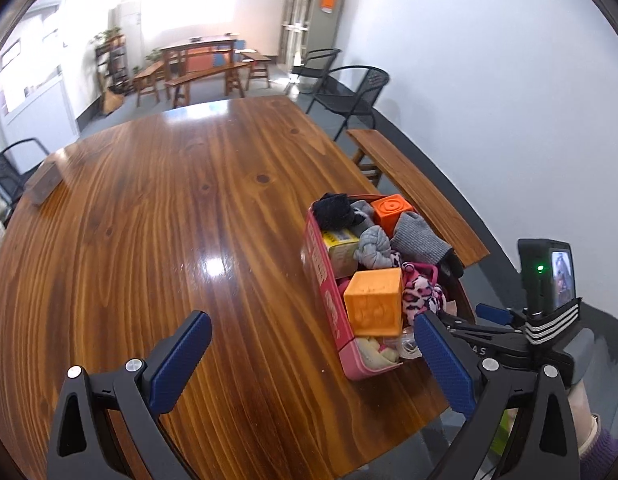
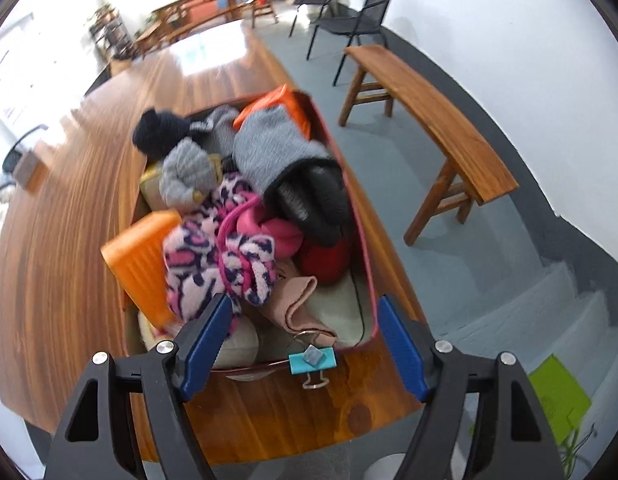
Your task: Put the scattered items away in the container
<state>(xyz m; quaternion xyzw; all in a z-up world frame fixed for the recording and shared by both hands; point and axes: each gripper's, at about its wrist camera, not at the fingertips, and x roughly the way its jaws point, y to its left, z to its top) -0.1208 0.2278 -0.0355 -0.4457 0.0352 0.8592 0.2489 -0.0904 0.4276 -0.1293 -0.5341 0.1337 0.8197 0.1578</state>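
Observation:
A pink tin container (image 1: 329,292) stands near the table's right edge, heaped with two orange cubes (image 1: 373,300), grey socks (image 1: 419,236), a dark sock and a pink leopard-print sock (image 2: 213,256). My left gripper (image 1: 309,320) is open above the table just left of the tin, with nothing between its fingers. My right gripper (image 2: 305,304) hangs open over the near end of the container (image 2: 369,280), above a beige cloth (image 2: 301,308), its pads pressing on nothing. A teal binder clip (image 2: 312,360) sits on the near rim.
A small grey box (image 1: 45,180) lies at the table's far left. A wooden bench (image 2: 429,108) runs beside the right edge, with black chairs (image 1: 345,92) beyond it. A green sheet (image 2: 557,392) lies on the floor. A purple sleeve (image 1: 601,452) shows low right.

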